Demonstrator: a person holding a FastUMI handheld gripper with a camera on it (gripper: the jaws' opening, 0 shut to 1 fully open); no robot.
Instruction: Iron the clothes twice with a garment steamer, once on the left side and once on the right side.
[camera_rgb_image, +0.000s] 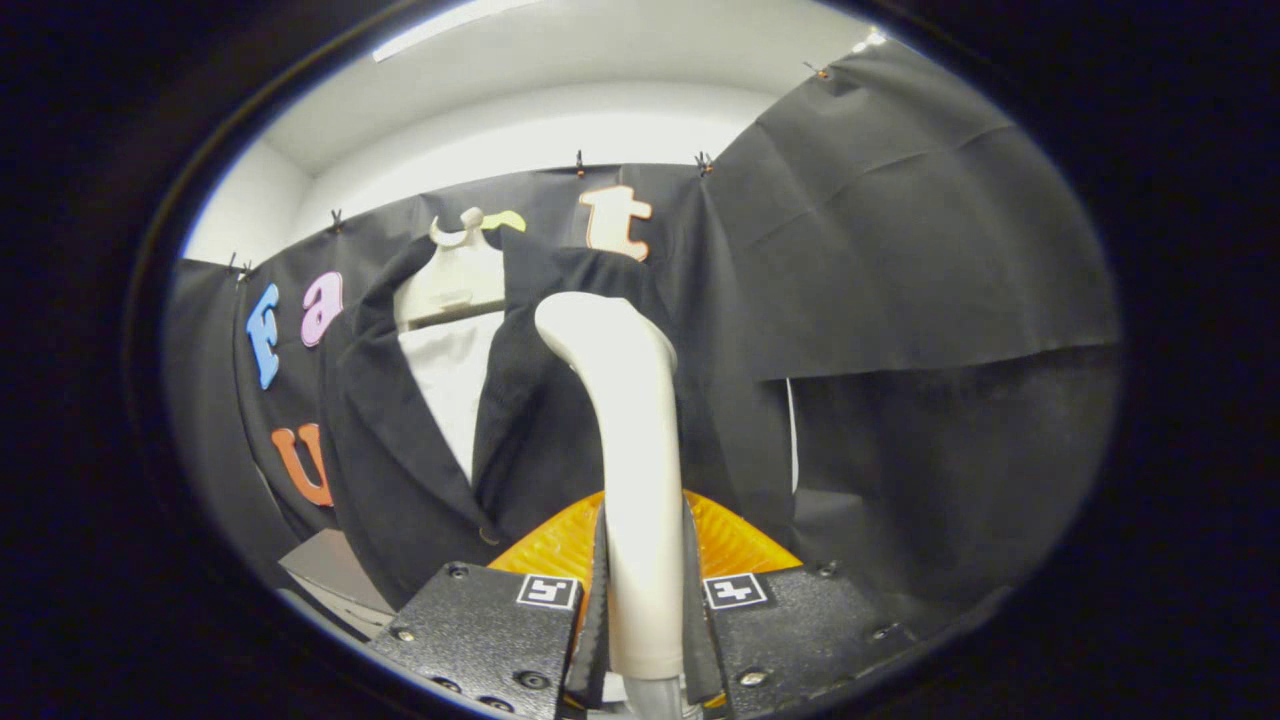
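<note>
Gripper view: steamer (640, 470) between tongs (645, 610).

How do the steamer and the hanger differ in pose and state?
The steamer stands upright, clamped between the gripper fingers; the hanger hangs free on the wall, beyond them. The steamer is bare and in front of the jacket; the hanger sits inside its collar, mostly covered. Both are pale plastic.

A white plastic garment steamer (625, 440) stands upright, its rounded head against the hanging black jacket (420, 440) on a cream hanger (455, 275).
</note>
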